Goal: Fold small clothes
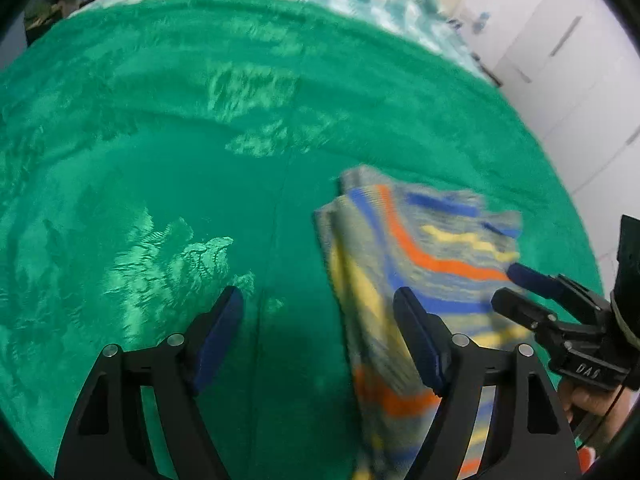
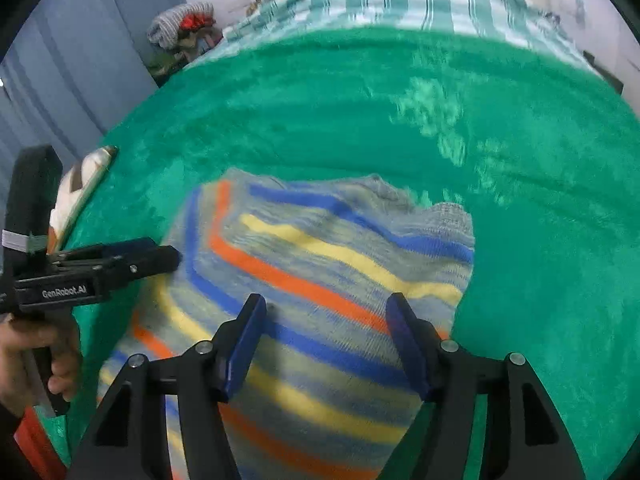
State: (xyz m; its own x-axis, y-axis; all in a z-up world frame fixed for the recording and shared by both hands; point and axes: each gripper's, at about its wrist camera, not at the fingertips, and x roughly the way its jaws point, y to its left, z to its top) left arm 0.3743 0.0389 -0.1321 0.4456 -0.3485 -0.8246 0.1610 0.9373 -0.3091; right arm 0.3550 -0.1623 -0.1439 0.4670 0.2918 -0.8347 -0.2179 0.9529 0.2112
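Striped knit sweater lies folded on green fleece blanket, centre-low in right wrist view, lower right in left view. Both tongs wide, holding nothing: left gripper, right gripper w/ sweater beneath.

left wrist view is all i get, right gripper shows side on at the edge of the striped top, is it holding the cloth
Observer: No. In the right wrist view the right gripper is open, fingers wide apart over the striped top, with nothing pinched.
Operator: the top's far right corner is a blur for me, what's there
Observer: A plain grey ribbed band forms that corner. It lies on the green blanket.
Operator: anything out past my left gripper
Observer: Beyond the left gripper, a white and brown object lies at the blanket's left edge. I cannot tell what it is.
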